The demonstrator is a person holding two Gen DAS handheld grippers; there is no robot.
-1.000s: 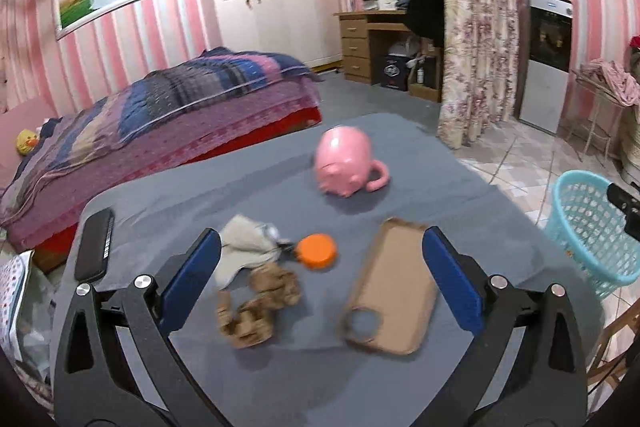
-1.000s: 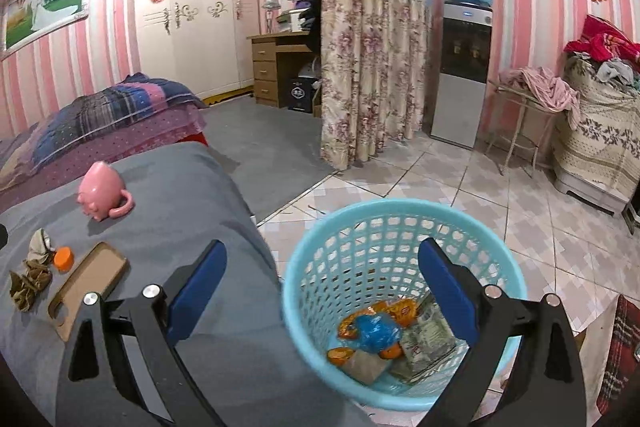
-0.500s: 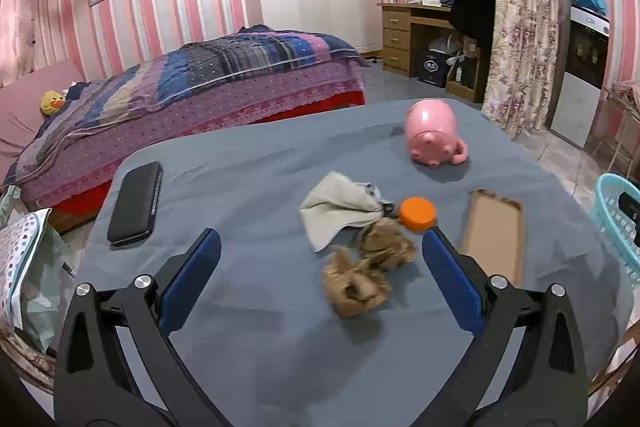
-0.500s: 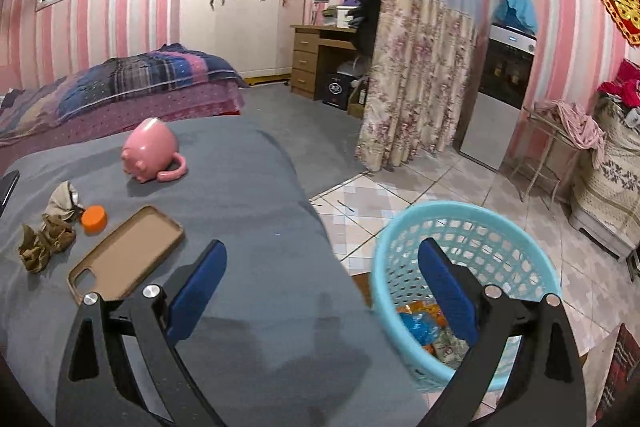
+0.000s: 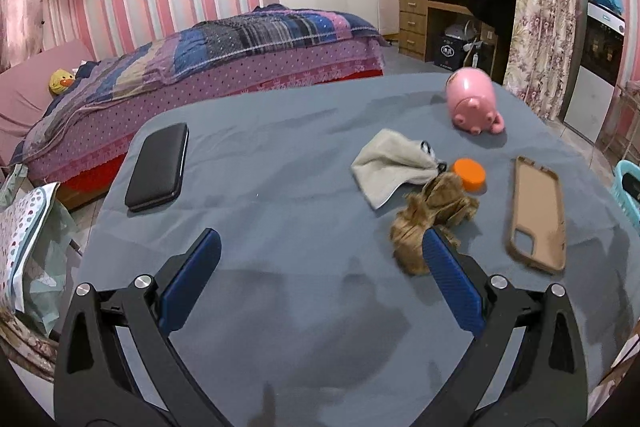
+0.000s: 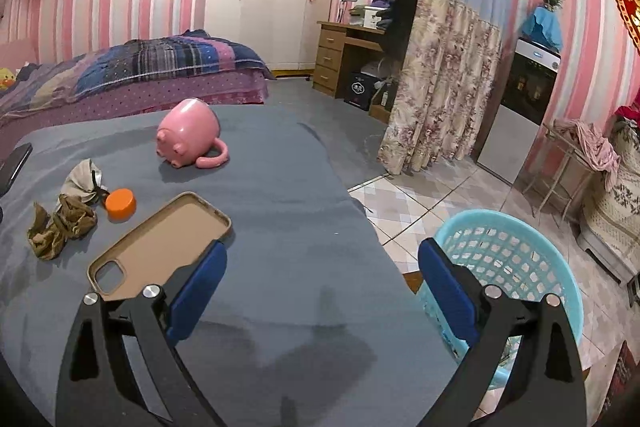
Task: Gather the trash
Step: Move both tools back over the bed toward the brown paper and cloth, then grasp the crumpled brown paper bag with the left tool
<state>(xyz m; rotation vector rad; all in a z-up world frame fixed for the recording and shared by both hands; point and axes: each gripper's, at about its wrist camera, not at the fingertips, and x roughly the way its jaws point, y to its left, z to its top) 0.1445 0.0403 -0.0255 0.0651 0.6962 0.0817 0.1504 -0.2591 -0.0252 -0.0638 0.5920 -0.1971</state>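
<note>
On the grey table [image 5: 280,267] lie a crumpled brown paper wad [image 5: 432,215], an orange bottle cap [image 5: 469,174] and a crumpled whitish cloth [image 5: 388,163]. My left gripper [image 5: 320,263] is open and empty, its right finger just in front of the wad. In the right wrist view the wad [image 6: 60,227], cap [image 6: 120,203] and cloth [image 6: 82,177] lie far left. My right gripper [image 6: 322,275] is open and empty above the table's right edge. The light blue trash basket [image 6: 520,259] stands on the floor to its right.
A tan phone case [image 5: 538,219] lies right of the trash, and shows in the right wrist view [image 6: 160,243]. A pink pig mug [image 5: 474,103] lies on its side farther back. A black phone [image 5: 158,167] lies far left. A bed [image 5: 200,59] stands behind the table.
The left gripper swung left and drew back, so the trash now sits to its right. The right gripper swung left from over the basket to over the table's edge.
</note>
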